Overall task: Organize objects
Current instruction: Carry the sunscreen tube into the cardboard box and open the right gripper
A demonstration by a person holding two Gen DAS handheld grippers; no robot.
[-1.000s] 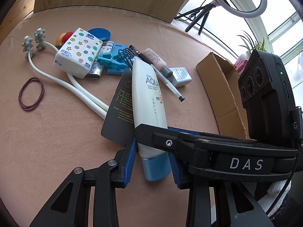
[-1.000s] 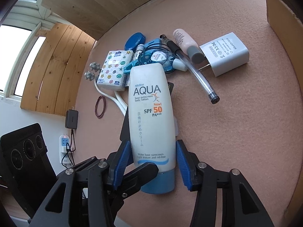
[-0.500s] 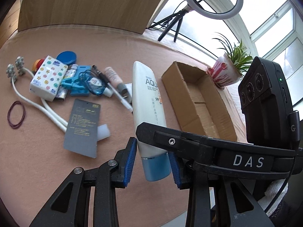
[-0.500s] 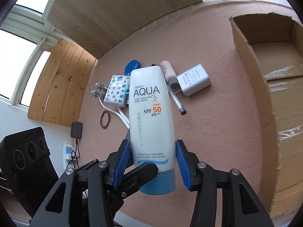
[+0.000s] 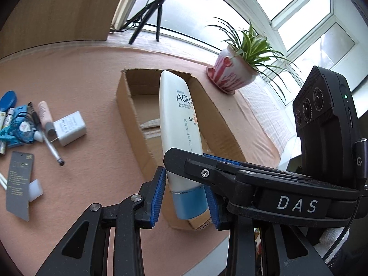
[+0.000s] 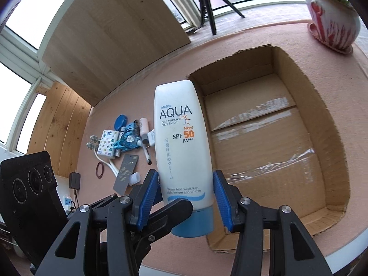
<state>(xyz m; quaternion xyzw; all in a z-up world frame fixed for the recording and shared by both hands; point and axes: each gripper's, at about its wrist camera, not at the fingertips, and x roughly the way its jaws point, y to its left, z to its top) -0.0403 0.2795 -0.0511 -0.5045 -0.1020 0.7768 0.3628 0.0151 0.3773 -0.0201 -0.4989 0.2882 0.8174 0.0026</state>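
Note:
A white sunscreen tube (image 5: 179,124) (image 6: 181,142) with a blue cap is up in the air, cap end toward both cameras. My left gripper (image 5: 186,197) is shut on its lower end between blue pads. My right gripper (image 6: 186,197) is shut on the same end across its width. Each gripper's black finger crosses the other's view beside the cap. The tube hangs above the near left part of an open cardboard box (image 5: 124,105) (image 6: 322,105), whose taped bottom is bare.
Left of the box on the pink table lie a white charger (image 5: 69,131), a pen (image 5: 51,147), a small pink tube (image 5: 43,112), a grey card (image 5: 19,174) and blue items. A potted plant (image 5: 230,73) and a tripod (image 5: 147,20) stand behind. The table's front edge is close below.
Both grippers have lifted the sunscreen tube off the table beside the pile and carried it to the right, over the cardboard box. The pile has fallen away to the left.

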